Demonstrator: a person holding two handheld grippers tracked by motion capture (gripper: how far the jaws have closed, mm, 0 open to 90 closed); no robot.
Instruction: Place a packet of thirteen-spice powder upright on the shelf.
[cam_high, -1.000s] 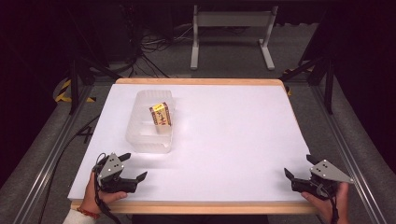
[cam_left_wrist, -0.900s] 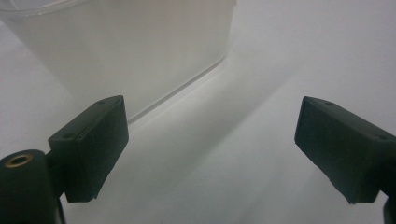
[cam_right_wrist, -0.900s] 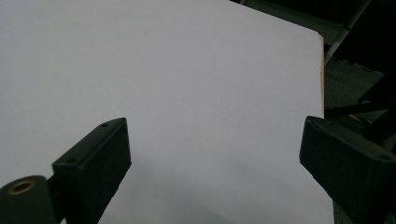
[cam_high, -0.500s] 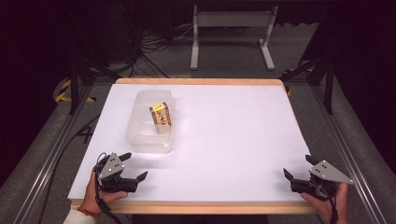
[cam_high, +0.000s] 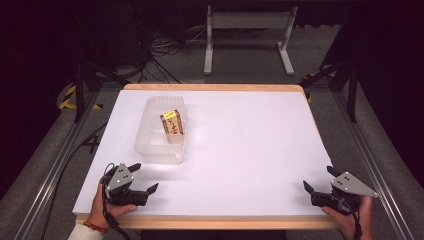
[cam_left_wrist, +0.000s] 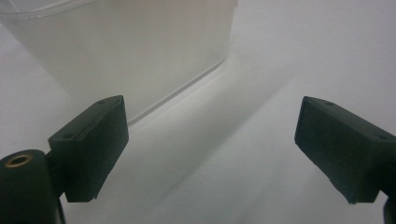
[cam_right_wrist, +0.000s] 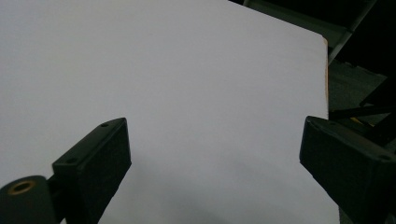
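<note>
- Nothing's really started by the look of it: left gripper (cam_high: 142, 180) and right gripper (cam_high: 316, 180) both sit at the table's (cam_high: 250, 150) near edge, jaws wide apart, empty.
- Small box (cam_high: 171, 122) sits inside the clear tub (cam_high: 150, 145), untouched, just beyond the left gripper.

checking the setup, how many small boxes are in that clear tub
1. A small yellow and red box stands inside the clear plastic tub at the table's far left. The tub's frosted walls may hide something low inside, but nothing else shows.

White table (cam_high: 250, 150), clear tub (cam_high: 161, 135) on it
</note>
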